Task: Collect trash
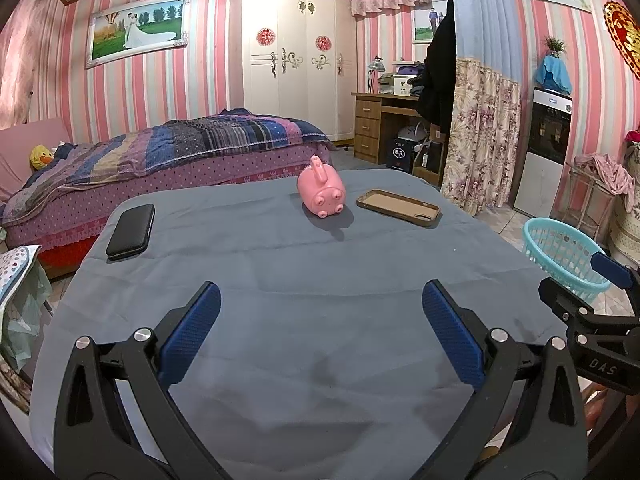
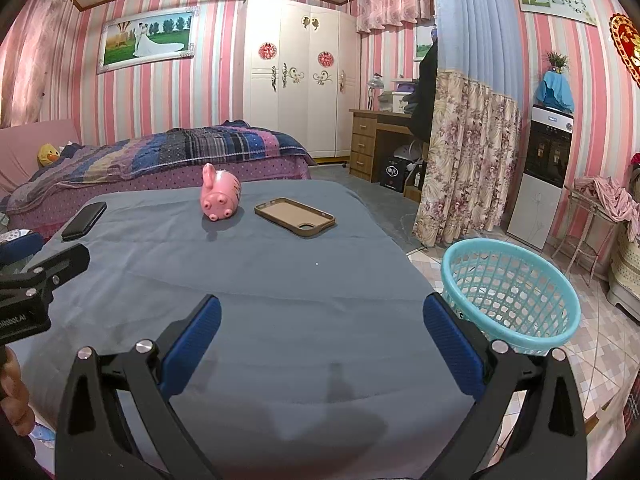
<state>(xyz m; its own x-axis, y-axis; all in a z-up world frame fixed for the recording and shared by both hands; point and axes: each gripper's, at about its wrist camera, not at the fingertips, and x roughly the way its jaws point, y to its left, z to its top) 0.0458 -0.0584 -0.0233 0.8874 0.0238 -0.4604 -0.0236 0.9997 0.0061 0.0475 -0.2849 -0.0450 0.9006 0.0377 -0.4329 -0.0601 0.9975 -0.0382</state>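
A pink pig figure lies on its side at the far middle of the table with the grey-blue cloth. A brown phone case lies to its right, and a black case at the far left. A turquoise mesh basket stands on the floor right of the table. My left gripper is open and empty over the near cloth. My right gripper is open and empty over the near right of the table.
A bed with a striped quilt stands behind the table. A white wardrobe, a wooden desk and a floral curtain lie beyond. A water dispenser and a small rack with clothes stand on the tiled floor at right.
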